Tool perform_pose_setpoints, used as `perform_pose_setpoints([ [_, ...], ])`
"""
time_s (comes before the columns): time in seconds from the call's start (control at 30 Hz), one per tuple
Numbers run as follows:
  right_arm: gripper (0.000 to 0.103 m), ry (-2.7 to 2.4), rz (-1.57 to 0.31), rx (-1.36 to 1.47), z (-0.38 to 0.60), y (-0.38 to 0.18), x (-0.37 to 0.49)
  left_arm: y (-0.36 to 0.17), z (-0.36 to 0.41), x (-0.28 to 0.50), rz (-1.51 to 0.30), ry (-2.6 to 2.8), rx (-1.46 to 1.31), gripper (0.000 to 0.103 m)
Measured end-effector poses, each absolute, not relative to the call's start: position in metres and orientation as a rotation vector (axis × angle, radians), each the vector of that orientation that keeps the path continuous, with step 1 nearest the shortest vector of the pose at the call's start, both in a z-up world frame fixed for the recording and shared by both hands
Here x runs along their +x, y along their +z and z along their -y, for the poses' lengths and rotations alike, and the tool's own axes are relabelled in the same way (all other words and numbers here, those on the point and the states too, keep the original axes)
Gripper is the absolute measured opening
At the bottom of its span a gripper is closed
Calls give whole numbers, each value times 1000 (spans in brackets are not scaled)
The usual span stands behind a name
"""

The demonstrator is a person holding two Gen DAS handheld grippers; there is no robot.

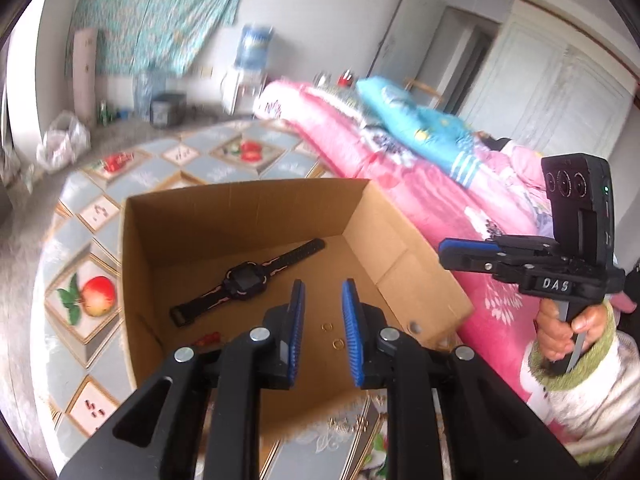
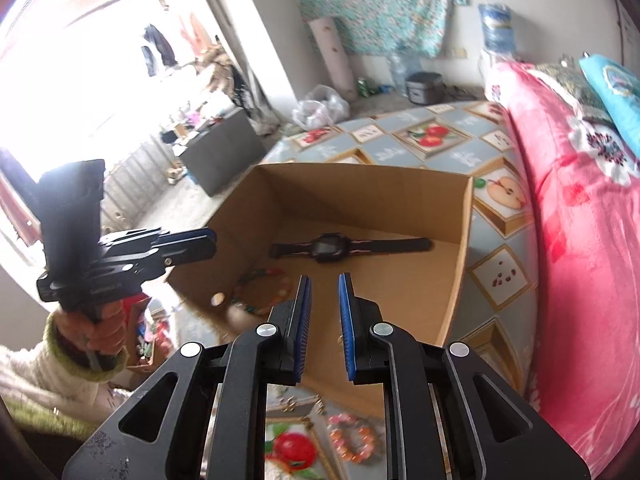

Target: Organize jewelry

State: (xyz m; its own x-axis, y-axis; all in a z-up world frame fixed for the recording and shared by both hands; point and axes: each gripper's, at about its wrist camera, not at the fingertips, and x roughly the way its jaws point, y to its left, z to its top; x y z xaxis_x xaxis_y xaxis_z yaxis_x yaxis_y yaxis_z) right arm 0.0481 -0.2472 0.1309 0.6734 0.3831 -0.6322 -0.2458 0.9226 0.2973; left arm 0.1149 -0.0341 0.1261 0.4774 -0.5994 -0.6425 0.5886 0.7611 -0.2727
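A cardboard box (image 1: 240,204) stands open on the fruit-print tablecloth. Inside lie a black watch (image 1: 246,280), two small gold rings (image 1: 338,343) and a small red piece (image 1: 208,338). My left gripper (image 1: 323,286) hovers over the box, open and empty. In the right wrist view the box (image 2: 456,264) holds the watch (image 2: 332,246) and a blurred bead bracelet (image 2: 260,288). My right gripper (image 2: 324,278) is open and empty above the box's near edge. A pink-orange bead bracelet (image 2: 352,438) and small gold pieces (image 2: 290,402) lie on the cloth below it.
A pink quilt (image 1: 400,184) and blue pillow (image 1: 420,120) lie on the bed to the right of the table. The other gripper shows at the right of the left wrist view (image 1: 448,250) and at the left of the right wrist view (image 2: 208,242).
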Motion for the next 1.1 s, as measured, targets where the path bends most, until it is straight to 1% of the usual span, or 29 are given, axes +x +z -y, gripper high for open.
perform_pose_setpoints([
  [0.2, 14, 446, -745, 189, 231, 120, 7, 118, 4, 64, -732, -798, -43, 19],
  [0.4, 14, 454, -834, 185, 213, 81, -9, 91, -7, 35, -794, -810, -72, 19],
  [0.5, 20, 430, -899, 161, 201, 56, -11, 66, -2, 30, -846, -781, -64, 19],
  [0.6, 21, 399, -959, 132, 188, 29, -9, 42, 10, 25, -886, -748, -22, 19],
  [0.73, 21, 327, -972, 43, 173, 10, -8, 17, 24, 19, -920, -720, 35, 19],
  [0.93, 21, 231, -995, 45, 166, -5, 4, 6, 30, 19, -934, -716, 21, 19],
  [1.1, 21, 199, -961, 36, 160, -10, 6, 4, 28, 21, -941, -717, 3, 19],
])
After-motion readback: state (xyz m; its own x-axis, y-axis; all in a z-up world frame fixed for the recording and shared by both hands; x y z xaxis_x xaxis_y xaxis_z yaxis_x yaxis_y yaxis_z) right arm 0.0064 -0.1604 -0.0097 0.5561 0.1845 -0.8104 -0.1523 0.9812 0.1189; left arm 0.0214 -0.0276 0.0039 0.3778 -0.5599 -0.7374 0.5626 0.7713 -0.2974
